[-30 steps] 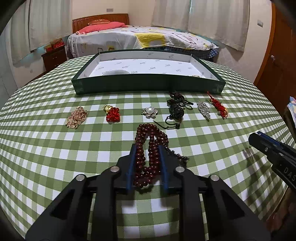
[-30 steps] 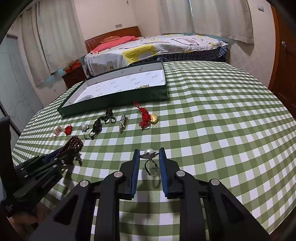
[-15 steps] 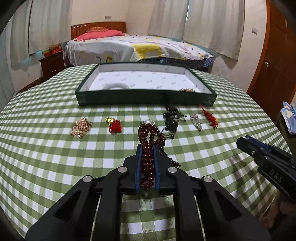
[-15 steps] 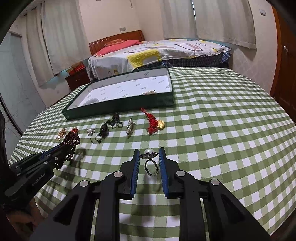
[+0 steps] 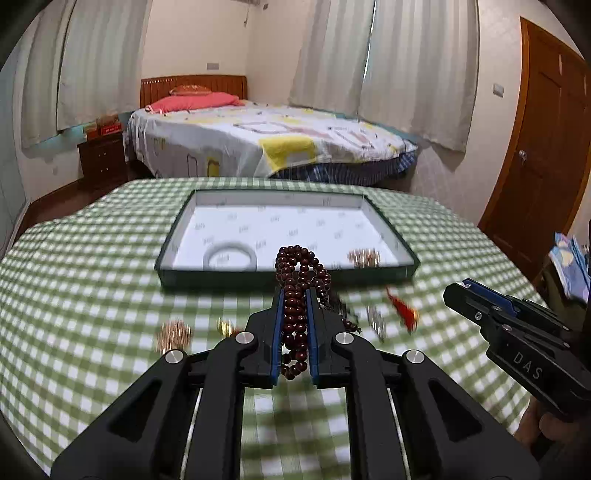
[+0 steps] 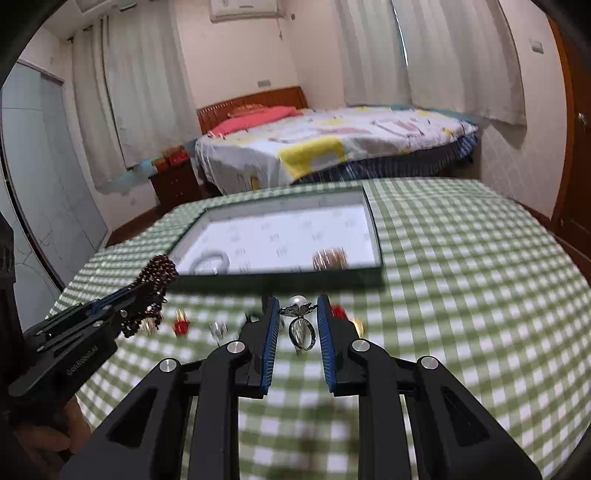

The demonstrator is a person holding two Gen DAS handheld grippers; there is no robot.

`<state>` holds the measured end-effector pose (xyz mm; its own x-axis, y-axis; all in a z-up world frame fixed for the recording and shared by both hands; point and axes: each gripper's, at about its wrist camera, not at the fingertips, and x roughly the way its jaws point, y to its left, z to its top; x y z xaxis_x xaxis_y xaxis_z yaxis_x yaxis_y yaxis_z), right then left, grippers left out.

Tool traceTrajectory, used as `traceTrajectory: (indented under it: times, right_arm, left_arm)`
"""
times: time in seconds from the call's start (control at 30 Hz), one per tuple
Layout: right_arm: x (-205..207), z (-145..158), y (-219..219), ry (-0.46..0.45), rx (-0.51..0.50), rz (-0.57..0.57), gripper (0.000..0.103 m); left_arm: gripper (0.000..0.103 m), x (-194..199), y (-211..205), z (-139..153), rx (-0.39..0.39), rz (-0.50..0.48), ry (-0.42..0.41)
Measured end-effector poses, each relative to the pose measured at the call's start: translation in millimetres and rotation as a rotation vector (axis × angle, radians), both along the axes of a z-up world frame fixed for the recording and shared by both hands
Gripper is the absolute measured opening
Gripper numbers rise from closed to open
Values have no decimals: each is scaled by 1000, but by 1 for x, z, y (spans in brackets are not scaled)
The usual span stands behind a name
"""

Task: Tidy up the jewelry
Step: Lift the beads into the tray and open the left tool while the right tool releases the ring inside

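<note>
– What sort of place is this?
– A bedroom in a home. A made bed [image 5: 266,144] with a patterned quilt, a pink pillow [image 5: 195,101] and a wooden headboard [image 5: 192,83] fills the back of the room.
– Anything else?
– A dark nightstand [image 5: 103,162] beside it, pale curtains [image 5: 402,62] along the walls, a wooden door [image 5: 546,147] on the right, and a wall air conditioner [image 6: 243,7]. The tabletop [image 5: 92,266] wears a green checked cloth.

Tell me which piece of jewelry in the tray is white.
The bangle, a plain white ring lying flat in the tray's near left corner. The only other piece inside, a gold-coloured cluster, sits at the near right.
</note>
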<state>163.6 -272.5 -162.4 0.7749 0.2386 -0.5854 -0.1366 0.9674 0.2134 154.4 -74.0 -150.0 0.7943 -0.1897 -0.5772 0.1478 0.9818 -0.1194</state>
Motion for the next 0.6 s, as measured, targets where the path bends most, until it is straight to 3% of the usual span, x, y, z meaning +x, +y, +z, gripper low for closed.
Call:
traceTrajectory:
  times: [0.33,0.47,0.6]
  right_arm:
    - [59,36,22,-112,-5,38,22]
    - [84,26,31,-98,-14,46,22]
    - [109,-1,38,-32,-29,64,22]
  left_arm:
    - [11,56,-7,30,0,-7,-89]
    - [11,86,-9,18,16,-9,-75]
    - [11,112,-9,-11,25,-6,-3]
